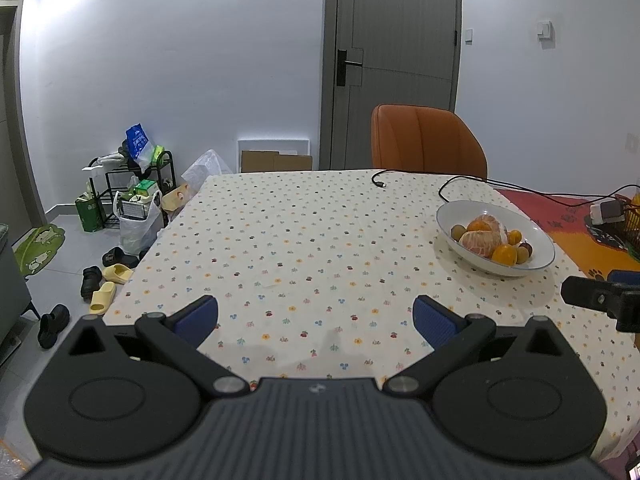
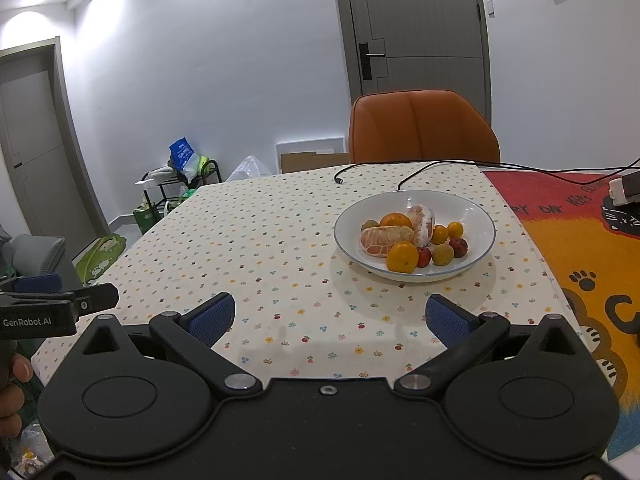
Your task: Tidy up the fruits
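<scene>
A white bowl stands on the flower-print tablecloth, ahead and slightly right of my right gripper. It holds two peeled citrus halves, whole oranges, and small red and green fruits. The right gripper is open above the cloth with nothing between its blue pads. In the left wrist view the same bowl sits far to the right, and my left gripper hovers open and empty over bare cloth. Each gripper shows at the edge of the other's view.
An orange chair stands behind the table's far edge. Black cables run across the far side of the table. A red and orange mat covers the right side. Shoes and bags lie on the floor to the left.
</scene>
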